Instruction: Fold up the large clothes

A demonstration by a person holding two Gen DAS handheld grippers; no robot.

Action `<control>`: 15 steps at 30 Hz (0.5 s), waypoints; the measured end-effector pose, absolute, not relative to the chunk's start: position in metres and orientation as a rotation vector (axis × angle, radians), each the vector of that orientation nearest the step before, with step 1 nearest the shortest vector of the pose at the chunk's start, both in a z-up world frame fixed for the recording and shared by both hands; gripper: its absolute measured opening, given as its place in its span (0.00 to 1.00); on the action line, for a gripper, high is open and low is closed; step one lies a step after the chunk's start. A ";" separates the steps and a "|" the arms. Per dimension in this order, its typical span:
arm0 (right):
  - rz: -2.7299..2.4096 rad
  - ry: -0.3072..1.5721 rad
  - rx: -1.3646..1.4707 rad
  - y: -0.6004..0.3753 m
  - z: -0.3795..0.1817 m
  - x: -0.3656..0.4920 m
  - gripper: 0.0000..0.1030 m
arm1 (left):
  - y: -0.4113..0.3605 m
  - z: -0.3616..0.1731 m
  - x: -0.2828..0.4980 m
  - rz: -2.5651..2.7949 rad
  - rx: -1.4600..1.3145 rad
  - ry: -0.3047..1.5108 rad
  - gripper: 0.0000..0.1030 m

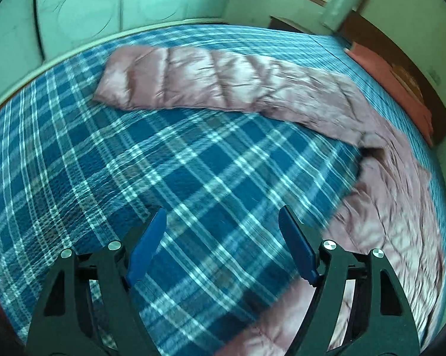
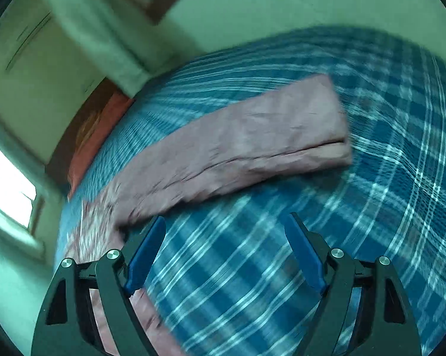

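At lower centre of both frames, each released tool (image 1: 221, 231) (image 2: 224, 237) should reach the pink coat (image 1: 223, 86) (image 2: 237, 142) and pinch matching corners.

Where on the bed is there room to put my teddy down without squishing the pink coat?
The big bare patch is the blue checked bedspread in front of the pink coat's long sleeve, right ahead of the open left gripper. A thinner bare strip runs behind the sleeve, towards the wall. The right side is crowded, where the coat bunches up.
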State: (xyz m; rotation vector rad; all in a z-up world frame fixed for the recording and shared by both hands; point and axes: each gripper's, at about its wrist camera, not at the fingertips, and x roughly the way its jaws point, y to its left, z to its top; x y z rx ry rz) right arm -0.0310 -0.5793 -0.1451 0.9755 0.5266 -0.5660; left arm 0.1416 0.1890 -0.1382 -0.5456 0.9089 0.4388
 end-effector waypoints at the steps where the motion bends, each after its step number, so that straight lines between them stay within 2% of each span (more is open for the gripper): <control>1: -0.563 0.511 1.003 -0.587 -0.150 -0.034 0.79 | 0.192 -0.140 0.142 0.432 -0.559 0.892 0.79; 2: -0.556 0.480 1.044 -0.594 -0.156 -0.037 0.79 | 0.193 -0.140 0.142 0.426 -0.567 0.877 0.82; 6: -0.563 0.333 1.168 -0.615 -0.171 -0.049 0.79 | 0.193 -0.140 0.143 0.443 -0.551 0.858 0.82; 11: -0.619 0.197 1.185 -0.627 -0.169 -0.056 0.79 | 0.190 -0.140 0.143 0.502 -0.518 0.847 0.82; 12: -0.628 0.186 1.189 -0.634 -0.169 -0.059 0.76 | 0.191 -0.140 0.144 0.516 -0.513 0.849 0.82; 14: -0.657 0.209 1.189 -0.643 -0.171 -0.057 0.45 | 0.196 -0.140 0.139 0.524 -0.511 0.854 0.82; 15: -0.651 0.236 1.194 -0.649 -0.174 -0.050 0.22 | 0.198 -0.139 0.139 0.535 -0.506 0.854 0.82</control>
